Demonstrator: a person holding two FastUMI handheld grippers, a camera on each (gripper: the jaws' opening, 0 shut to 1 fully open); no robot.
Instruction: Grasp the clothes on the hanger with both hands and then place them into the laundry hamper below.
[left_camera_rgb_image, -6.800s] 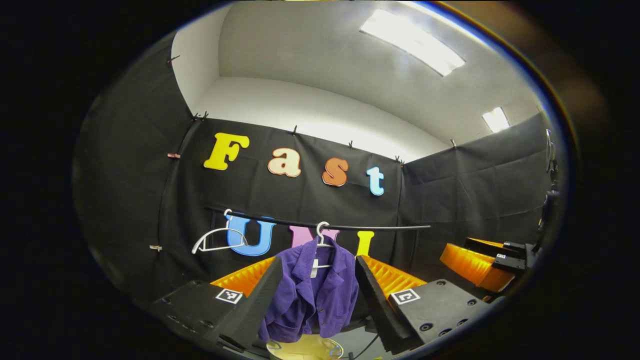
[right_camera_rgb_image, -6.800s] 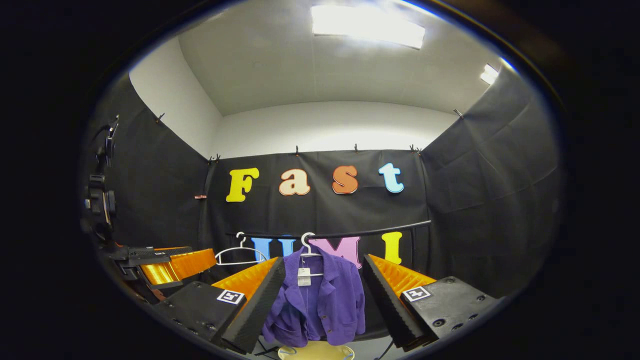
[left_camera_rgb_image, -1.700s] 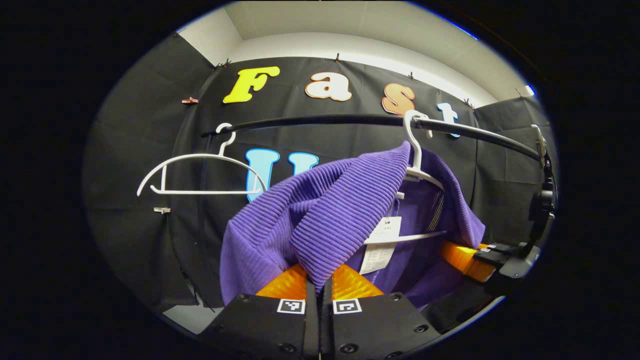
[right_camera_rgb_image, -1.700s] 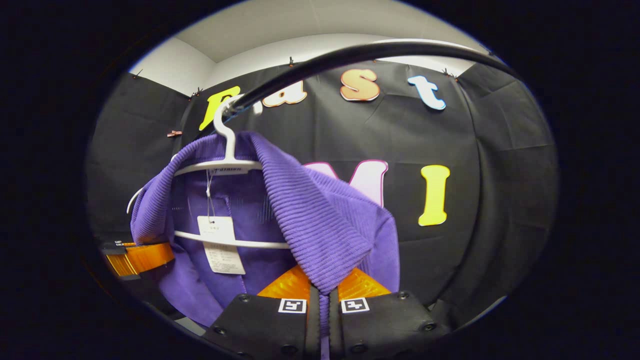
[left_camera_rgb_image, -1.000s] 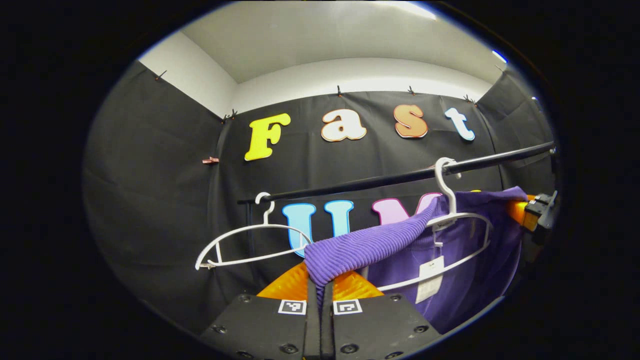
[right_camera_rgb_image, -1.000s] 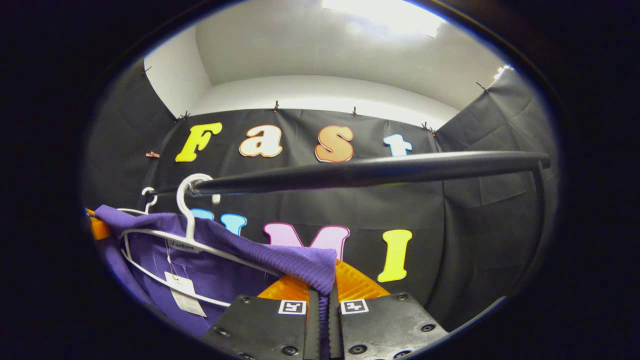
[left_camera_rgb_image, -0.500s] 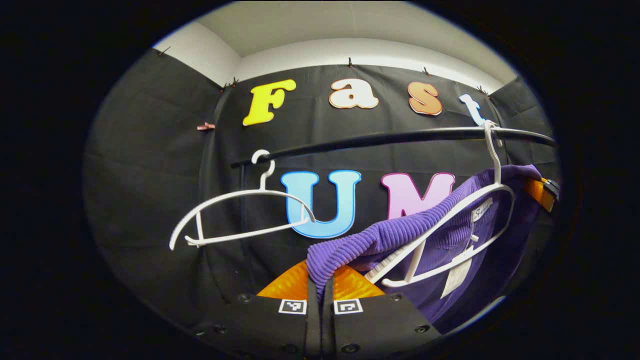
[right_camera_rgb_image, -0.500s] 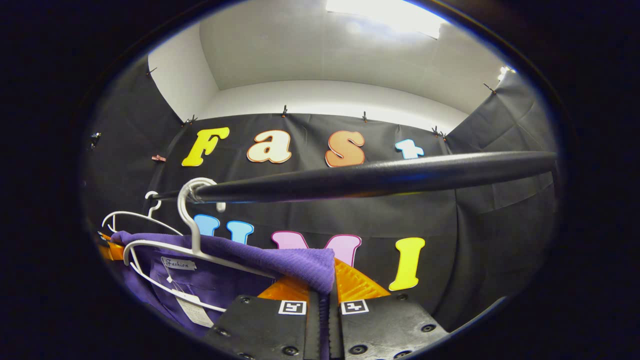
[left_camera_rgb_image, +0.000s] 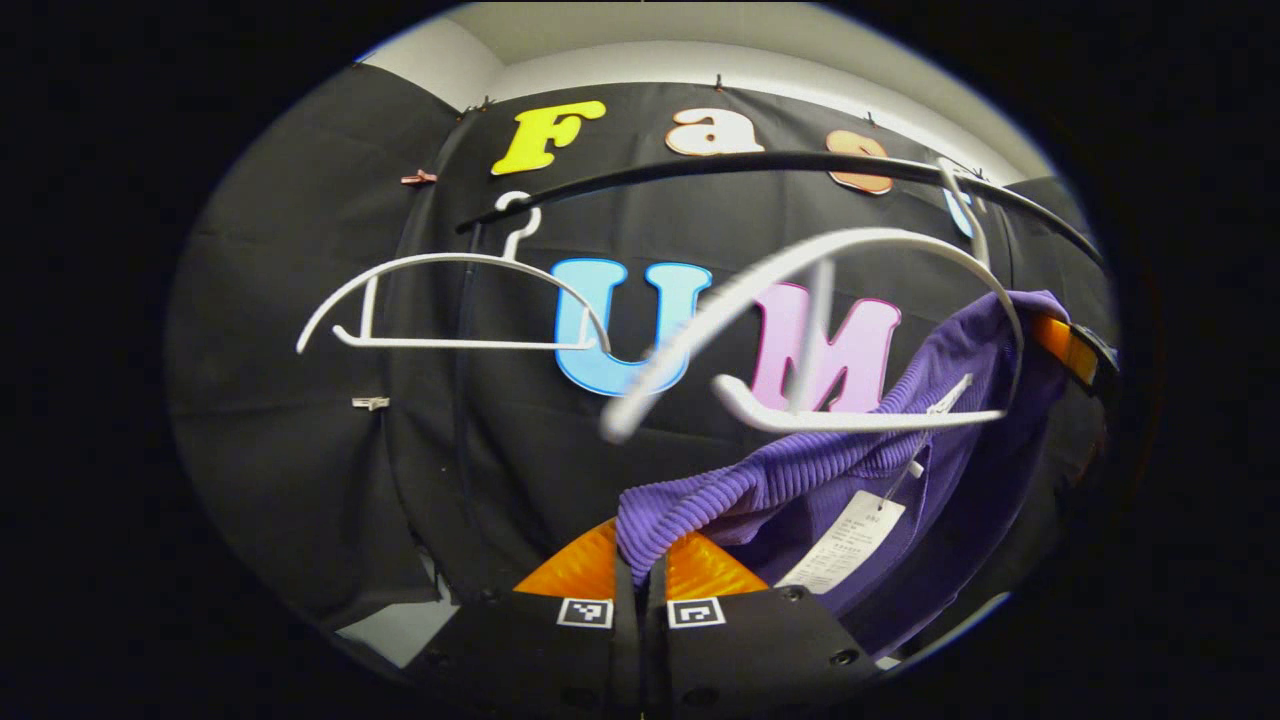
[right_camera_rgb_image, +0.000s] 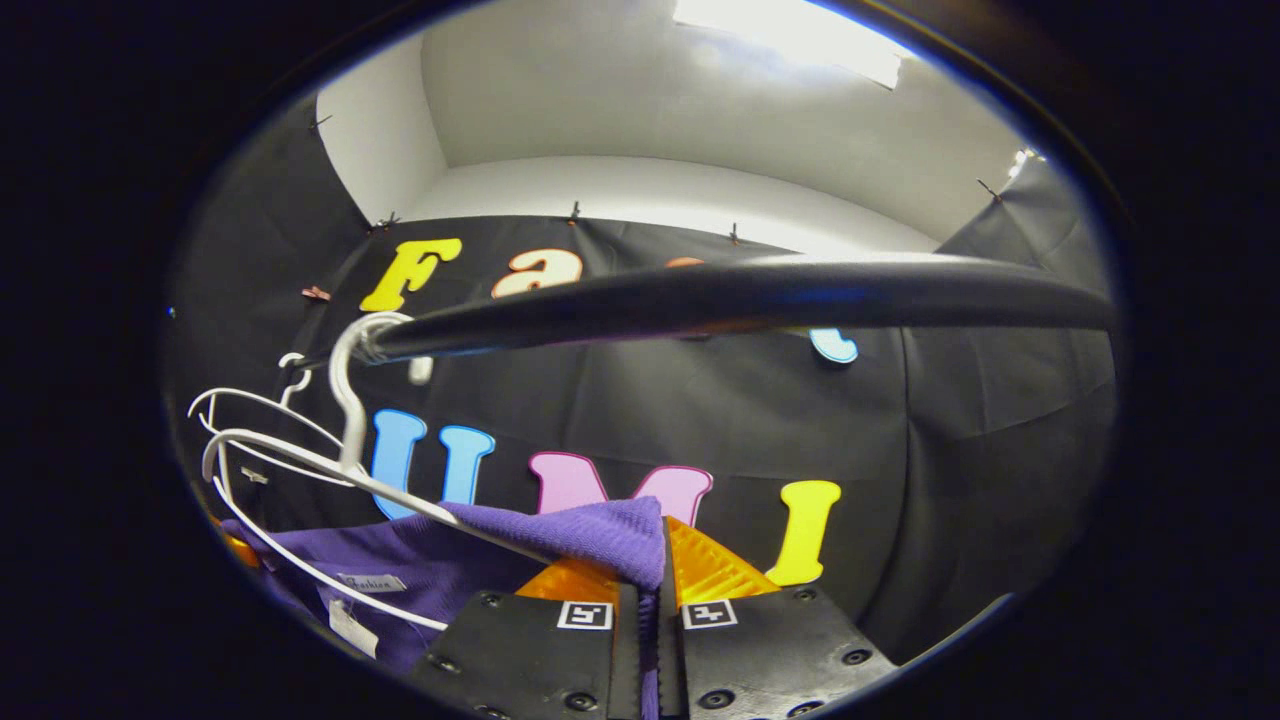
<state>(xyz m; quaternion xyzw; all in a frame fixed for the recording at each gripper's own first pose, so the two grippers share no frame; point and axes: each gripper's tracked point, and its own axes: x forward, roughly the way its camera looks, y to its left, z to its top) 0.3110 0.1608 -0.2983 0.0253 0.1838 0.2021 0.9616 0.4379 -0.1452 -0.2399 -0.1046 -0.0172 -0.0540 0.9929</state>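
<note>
Pinching a fold of the purple jacket (left_camera_rgb_image: 800, 470) between its two closed fingers, the left hand-held gripper (left_camera_rgb_image: 640, 575) sits low in the left gripper view, with the ribbed cloth bunched right at its tips. From there the jacket stretches up and to the right, where its far shoulder is held by the right hand-held gripper (left_camera_rgb_image: 1075, 350), seen at the edge of that view. A paper tag (left_camera_rgb_image: 845, 540) dangles from the jacket's inside. The white hanger (left_camera_rgb_image: 820, 330) that carried the jacket is blurred and tilted, one arm bare and above the cloth, the other arm reaching toward the purple shoulder at the right; whether it is still inside the cloth there cannot be told. Its hook is on the black rail (left_camera_rgb_image: 760, 165). A second white hanger (left_camera_rgb_image: 450, 300), bare, hangs on the same rail further to the left, well apart from the jacket. In the right gripper view the right hand-held gripper (right_camera_rgb_image: 660, 575) is likewise closed on a ribbed fold of the jacket (right_camera_rgb_image: 470, 555), which runs off to the lower left under the hanger (right_camera_rgb_image: 330, 470). The hanger's hook sits over the rail (right_camera_rgb_image: 740, 295), which crosses just above the gripper. The bare hanger (right_camera_rgb_image: 255, 405) shows behind it at the left edge.
</note>
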